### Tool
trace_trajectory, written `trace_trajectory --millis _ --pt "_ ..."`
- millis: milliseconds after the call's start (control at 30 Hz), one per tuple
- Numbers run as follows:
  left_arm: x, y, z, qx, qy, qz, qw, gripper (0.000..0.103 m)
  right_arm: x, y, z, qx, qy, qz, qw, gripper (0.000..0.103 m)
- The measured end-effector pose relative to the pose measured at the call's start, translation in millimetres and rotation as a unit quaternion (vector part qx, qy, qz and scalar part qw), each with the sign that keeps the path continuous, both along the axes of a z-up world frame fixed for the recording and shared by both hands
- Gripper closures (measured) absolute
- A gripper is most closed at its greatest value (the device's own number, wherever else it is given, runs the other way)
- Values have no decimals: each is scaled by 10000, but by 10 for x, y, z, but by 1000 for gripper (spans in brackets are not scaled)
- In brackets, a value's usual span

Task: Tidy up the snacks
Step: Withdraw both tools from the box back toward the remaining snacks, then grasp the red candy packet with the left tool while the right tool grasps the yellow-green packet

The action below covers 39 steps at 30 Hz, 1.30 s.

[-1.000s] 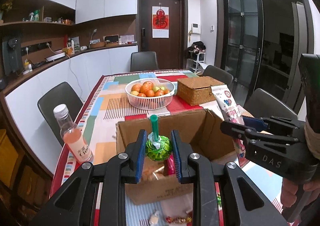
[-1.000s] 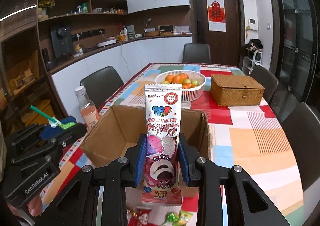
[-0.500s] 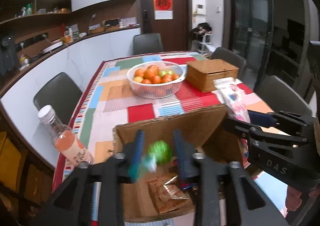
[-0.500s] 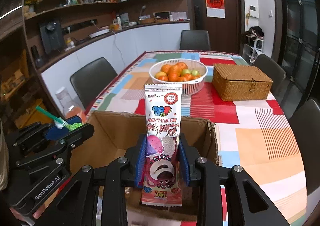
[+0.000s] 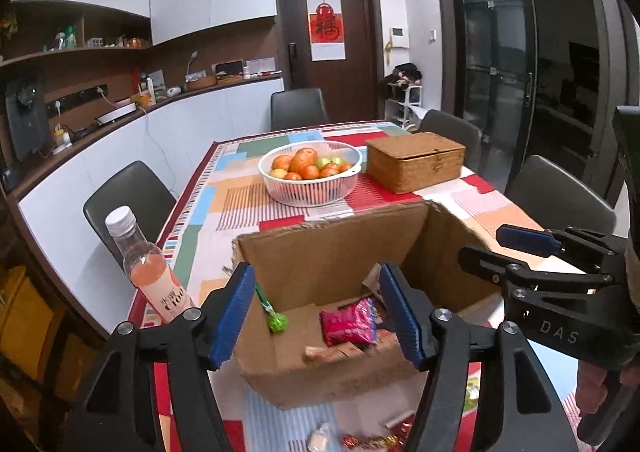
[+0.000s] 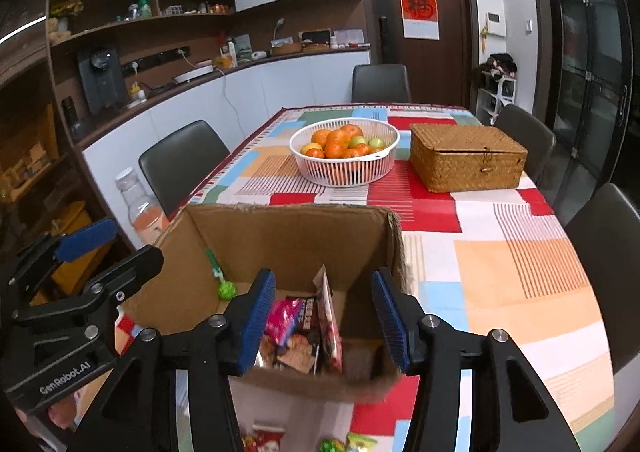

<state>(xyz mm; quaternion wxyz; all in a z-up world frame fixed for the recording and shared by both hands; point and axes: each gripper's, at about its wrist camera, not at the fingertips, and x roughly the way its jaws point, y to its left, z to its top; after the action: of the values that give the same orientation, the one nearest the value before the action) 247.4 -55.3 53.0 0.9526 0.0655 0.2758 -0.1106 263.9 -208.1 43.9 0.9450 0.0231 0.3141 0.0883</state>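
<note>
An open cardboard box (image 5: 340, 252) (image 6: 280, 228) stands on the table in front of both grippers. Inside it lie a green lollipop (image 5: 276, 320) (image 6: 225, 288), a pink snack packet (image 5: 349, 322) (image 6: 283, 315), the tall pink ice-cream packet (image 6: 330, 322) leaning on edge, and other wrapped snacks. My left gripper (image 5: 322, 310) is open and empty just above the box's near edge. My right gripper (image 6: 324, 320) is open and empty over the box; it also shows at the right of the left wrist view (image 5: 520, 252).
A bottle of pink drink (image 5: 148, 272) stands left of the box. A white basket of oranges (image 5: 310, 177) and a wicker box (image 5: 416, 159) sit farther back. Loose wrapped sweets (image 6: 340, 444) lie on the table's near edge. Dark chairs surround the table.
Both grippers opened. The lollipop dropped from the left gripper into the box, and the tall pink packet dropped from the right gripper into the box.
</note>
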Motion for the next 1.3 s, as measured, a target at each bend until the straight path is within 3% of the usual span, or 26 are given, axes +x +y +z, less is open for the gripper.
trace_trajectory --millis 267,600,967,1300 --pt "-317 -152 -45 -75 61 -196 9998 39 -399 -94 -14 -22 -100 84 9999 51" --pt "-632 -284 -316 -7 294 -372 9989 39 -741 -251 -202 -106 -31 -46 9999 51" --pt "-804 -383 -784 173 654 -669 9955 39 -897 -383 -699 -101 647 -151 9977 51" --pt "-711 -390 -1250 226 1243 -819 9886 40 -887 -417 -1172 -74 1236 -172 9922 52"
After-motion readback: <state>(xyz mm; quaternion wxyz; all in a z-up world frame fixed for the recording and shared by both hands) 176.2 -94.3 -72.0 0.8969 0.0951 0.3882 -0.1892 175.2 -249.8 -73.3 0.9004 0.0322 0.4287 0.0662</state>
